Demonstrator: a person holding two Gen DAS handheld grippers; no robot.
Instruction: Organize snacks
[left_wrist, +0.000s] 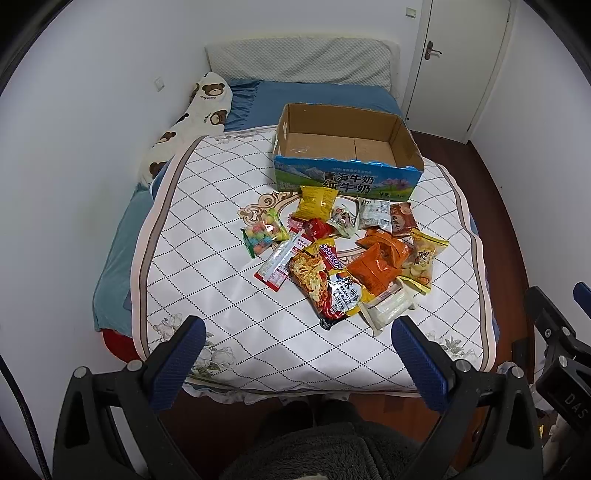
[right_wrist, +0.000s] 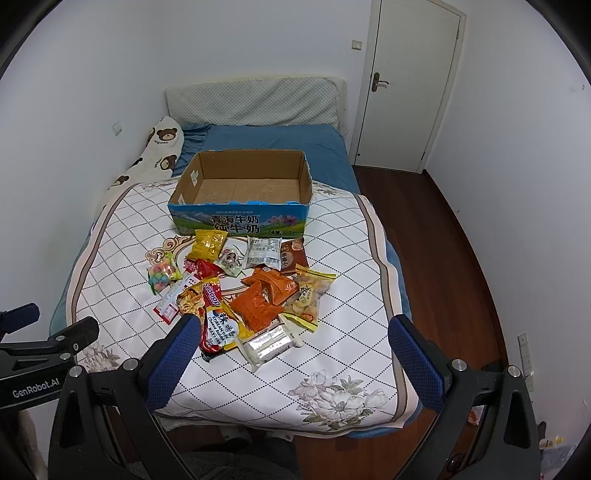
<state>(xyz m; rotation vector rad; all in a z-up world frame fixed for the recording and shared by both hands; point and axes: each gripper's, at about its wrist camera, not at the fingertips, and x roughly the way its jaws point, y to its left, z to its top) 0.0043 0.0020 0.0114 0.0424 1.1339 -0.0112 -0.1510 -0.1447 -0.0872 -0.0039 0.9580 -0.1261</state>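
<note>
Several snack packets lie in a loose pile on the quilted bed cover: a Sedaap noodle pack (left_wrist: 325, 284) (right_wrist: 218, 317), orange packs (left_wrist: 380, 262) (right_wrist: 266, 299), a yellow chip bag (left_wrist: 316, 201) (right_wrist: 207, 245), a candy bag (left_wrist: 264, 232) (right_wrist: 162, 273) and a clear white pack (left_wrist: 388, 308) (right_wrist: 271, 343). An empty cardboard milk box (left_wrist: 343, 177) (right_wrist: 240, 218) stands open behind the pile. My left gripper (left_wrist: 299, 328) is open and empty, held above the bed's near edge. My right gripper (right_wrist: 291, 328) is open and empty, in front of the pile.
The bed (right_wrist: 229, 387) fills the middle, with a bear-print pillow (left_wrist: 192, 118) at the far left and a headboard cushion (right_wrist: 255, 99) behind. Wooden floor (right_wrist: 436, 236) and a shut white door (right_wrist: 406, 81) lie to the right. The left gripper also shows at the left edge of the right wrist view (right_wrist: 40, 343).
</note>
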